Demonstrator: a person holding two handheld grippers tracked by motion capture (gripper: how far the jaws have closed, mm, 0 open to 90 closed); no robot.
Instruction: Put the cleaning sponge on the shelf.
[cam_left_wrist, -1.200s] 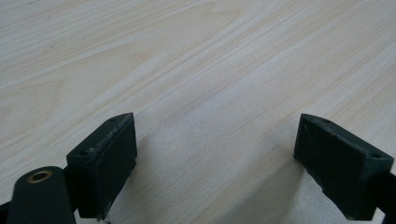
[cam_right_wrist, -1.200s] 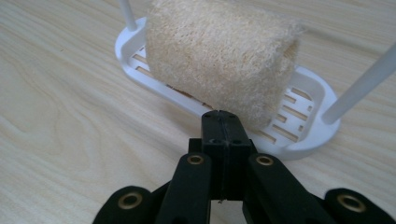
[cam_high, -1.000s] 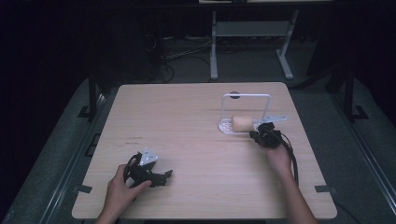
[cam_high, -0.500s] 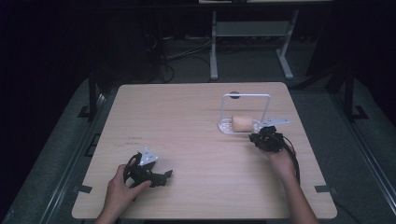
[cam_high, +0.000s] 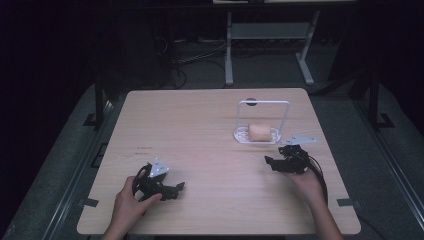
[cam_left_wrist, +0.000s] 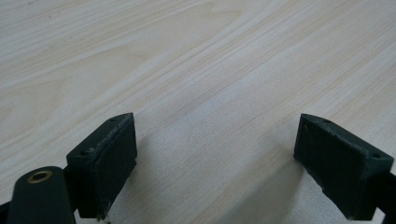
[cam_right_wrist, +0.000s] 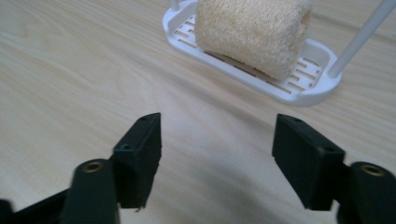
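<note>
A tan loofah sponge (cam_high: 260, 132) (cam_right_wrist: 254, 32) lies on a small white slotted tray (cam_high: 240, 135) (cam_right_wrist: 308, 88) with a tall white wire handle (cam_high: 263, 102), right of the table's middle. My right gripper (cam_high: 270, 162) (cam_right_wrist: 217, 154) rests just in front of the tray and points toward the sponge. Its jaws have just been opening and stand apart with nothing between them. At the near left, my left gripper (cam_high: 177, 189) (cam_left_wrist: 215, 163) lies low over bare wood, open and holding nothing.
The light wooden table (cam_high: 190, 130) stretches wide between the two grippers. A dark round hole (cam_high: 251, 100) sits near the far edge behind the tray. Beyond the table are a white metal stand (cam_high: 265, 35) and cables on the dark floor.
The right gripper has drawn back from the tray toward the person, and its jaws have gone from shut to open. The sponge stays on the tray. The left gripper has not moved.
</note>
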